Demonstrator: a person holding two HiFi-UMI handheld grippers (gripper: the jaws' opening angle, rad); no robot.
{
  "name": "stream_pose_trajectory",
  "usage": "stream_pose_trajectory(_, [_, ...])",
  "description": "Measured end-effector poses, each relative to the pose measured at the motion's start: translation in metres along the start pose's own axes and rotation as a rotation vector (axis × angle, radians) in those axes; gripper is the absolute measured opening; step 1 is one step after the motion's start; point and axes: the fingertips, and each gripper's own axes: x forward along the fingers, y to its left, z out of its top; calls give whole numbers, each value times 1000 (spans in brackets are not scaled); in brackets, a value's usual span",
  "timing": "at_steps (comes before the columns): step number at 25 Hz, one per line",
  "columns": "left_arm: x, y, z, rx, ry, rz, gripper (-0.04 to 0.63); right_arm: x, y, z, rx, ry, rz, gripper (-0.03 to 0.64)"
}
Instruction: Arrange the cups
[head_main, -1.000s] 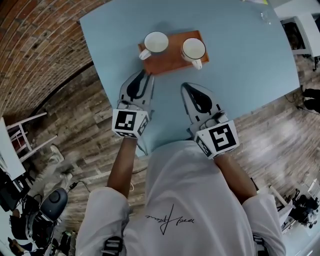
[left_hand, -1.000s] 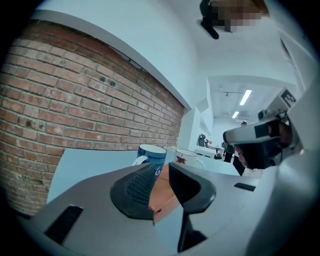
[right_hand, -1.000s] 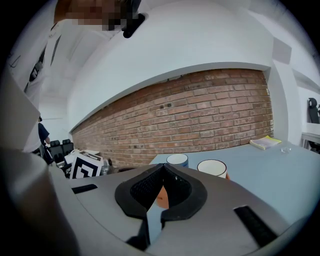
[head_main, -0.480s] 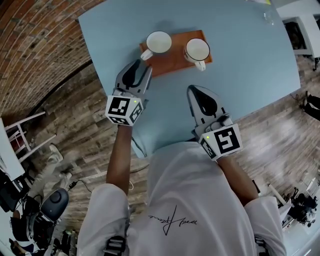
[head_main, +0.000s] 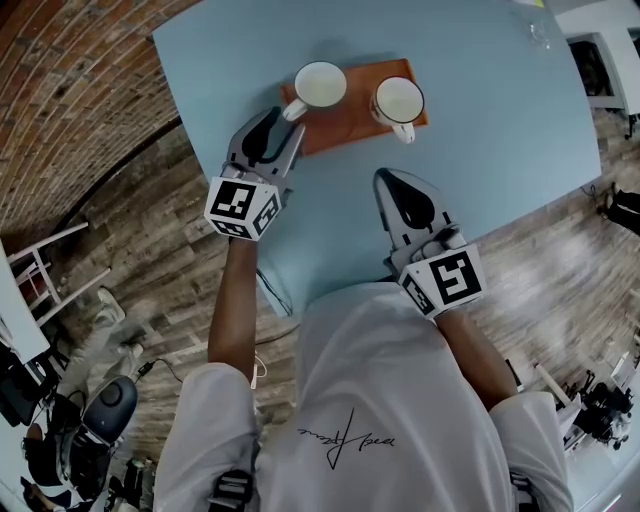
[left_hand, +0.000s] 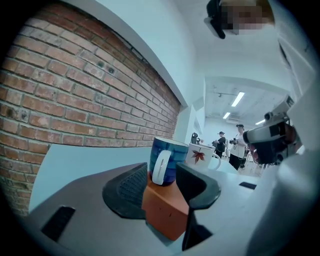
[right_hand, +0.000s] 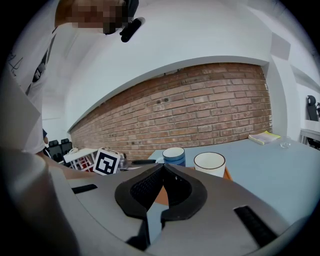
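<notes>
The blue cup (head_main: 320, 85) stands on the orange tray (head_main: 350, 128), upper middle of the head view. Our left gripper (head_main: 282, 122), jaws just spread wide, frames its handle (left_hand: 161, 167) untouched. We should centre the handle between the jaws before squeezing. Right gripper (head_main: 384, 180) sits clenched, empty.

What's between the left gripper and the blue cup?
Left gripper view: only the tray's corner, sitting between the jaws of the left gripper, which have just been opening.
</notes>
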Motion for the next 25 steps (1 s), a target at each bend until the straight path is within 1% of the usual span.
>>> stream_pose_trajectory(3, [4,-5,-3,18,10,-41,161,2,2,-3,2,11,7,21])
stream_pose_trajectory(6, [9,-9,-1,30,2,-77,161,3,1,-5,4,17,10,21])
stream_pose_trajectory(13, [14,-2,6,75,-21,-88,161,6,-2,-11,14,36,8,21])
stream_pose_trajectory(17, [18,-3,9,113,-23,-126,161,7,-4,-13,21,41,12,21])
stream_pose_trajectory(21, [18,-3,8,118,-26,-143,160,9,-5,-16,29,48,12,21])
stream_pose_trajectory(22, [17,-3,8,118,-28,-143,155,10,-6,-16,30,49,11,21])
stream_pose_trajectory(25, [17,-5,7,118,-33,-144,110,12,-7,-16,35,51,8,21])
